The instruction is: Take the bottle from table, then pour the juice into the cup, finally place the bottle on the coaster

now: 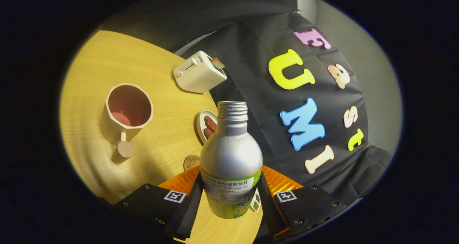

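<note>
Gripper view, seen from my remote station. My gripper (231, 197) has its two fingers pressed against opposite sides of the bottle (231, 158), pinching it at the labelled lower body. The bottle is silver, uncapped, with its threaded neck showing at the top and a green band low on its label; it stands between the fingers, and the whole view is tilted, so the table (107, 68) slopes away to the left.

The cup (127, 115) lies to the left of the bottle and well apart from it, on the wooden table. I see its open mouth, a reddish interior, and a handle ending in a round wooden knob pointing toward the near side.

A round brown coaster (191, 162) sits on the table just left of the bottle's body, partly hidden behind it.

A small white dish (204, 123) holding reddish-brown pieces is beyond the coaster, just left of the bottle's shoulder. Farther off stands a white toaster (199, 73) with a slice in its slot, near the table's far edge beside the dark cloth wall.
</note>
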A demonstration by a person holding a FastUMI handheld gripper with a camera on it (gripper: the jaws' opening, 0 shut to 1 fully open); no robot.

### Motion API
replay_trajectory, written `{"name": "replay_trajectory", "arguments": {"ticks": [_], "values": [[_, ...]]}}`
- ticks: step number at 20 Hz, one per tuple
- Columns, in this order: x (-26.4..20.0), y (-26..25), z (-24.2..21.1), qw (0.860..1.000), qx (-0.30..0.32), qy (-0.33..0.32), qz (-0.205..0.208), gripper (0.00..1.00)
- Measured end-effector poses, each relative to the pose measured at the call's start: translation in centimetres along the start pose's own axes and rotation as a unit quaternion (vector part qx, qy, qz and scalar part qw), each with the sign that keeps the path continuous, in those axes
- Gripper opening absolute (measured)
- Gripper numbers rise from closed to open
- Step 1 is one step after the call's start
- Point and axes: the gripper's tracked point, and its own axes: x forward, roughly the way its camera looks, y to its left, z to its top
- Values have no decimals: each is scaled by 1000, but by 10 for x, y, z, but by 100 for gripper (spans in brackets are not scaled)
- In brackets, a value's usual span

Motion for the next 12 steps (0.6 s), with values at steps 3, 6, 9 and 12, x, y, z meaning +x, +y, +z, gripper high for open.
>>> {"name": "replay_trajectory", "arguments": {"ticks": [3,6,9,12], "values": [[1,8,2,999,-35,3,4,76],[5,15,6,998,-65,0,11,76],[9,21,7,996,-94,-1,13,76],[10,26,9,993,-118,-4,16,76]]}}
